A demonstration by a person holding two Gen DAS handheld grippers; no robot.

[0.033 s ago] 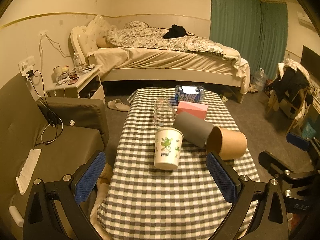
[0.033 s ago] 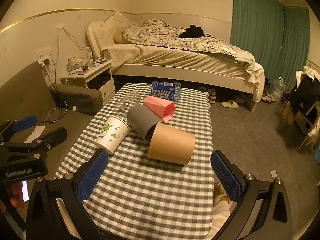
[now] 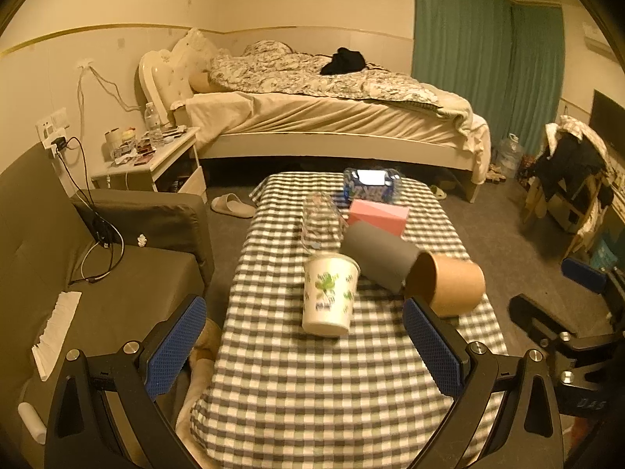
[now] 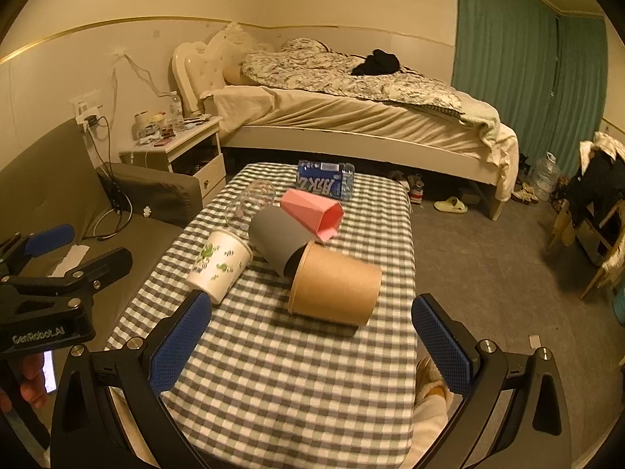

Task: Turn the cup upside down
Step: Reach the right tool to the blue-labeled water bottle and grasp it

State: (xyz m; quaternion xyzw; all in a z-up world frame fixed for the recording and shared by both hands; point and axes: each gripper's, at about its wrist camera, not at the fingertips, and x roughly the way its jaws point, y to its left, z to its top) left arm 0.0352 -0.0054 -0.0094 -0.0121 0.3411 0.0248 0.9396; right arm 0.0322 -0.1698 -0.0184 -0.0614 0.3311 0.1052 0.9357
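A white paper cup (image 3: 330, 295) with green leaf print stands upright, mouth up, on the checked table (image 3: 312, 391); it also shows in the right wrist view as the white cup (image 4: 218, 265). My left gripper (image 3: 304, 310) is open just short of it, level with its base, holding nothing. A brown paper cup (image 4: 336, 285) lies on its side ahead of my right gripper (image 4: 311, 299), which is open and empty. A grey cup (image 4: 277, 240), a pink cup (image 4: 312, 211) and a clear glass (image 4: 250, 205) lie tipped behind.
A blue pack of water bottles (image 4: 326, 181) sits at the table's far end. A grey sofa (image 3: 117, 273) runs along the left, with a nightstand (image 3: 156, 160) and bed (image 3: 332, 117) beyond. Open floor (image 4: 488, 254) lies to the right. A hand (image 4: 27, 387) holds the left gripper's handle.
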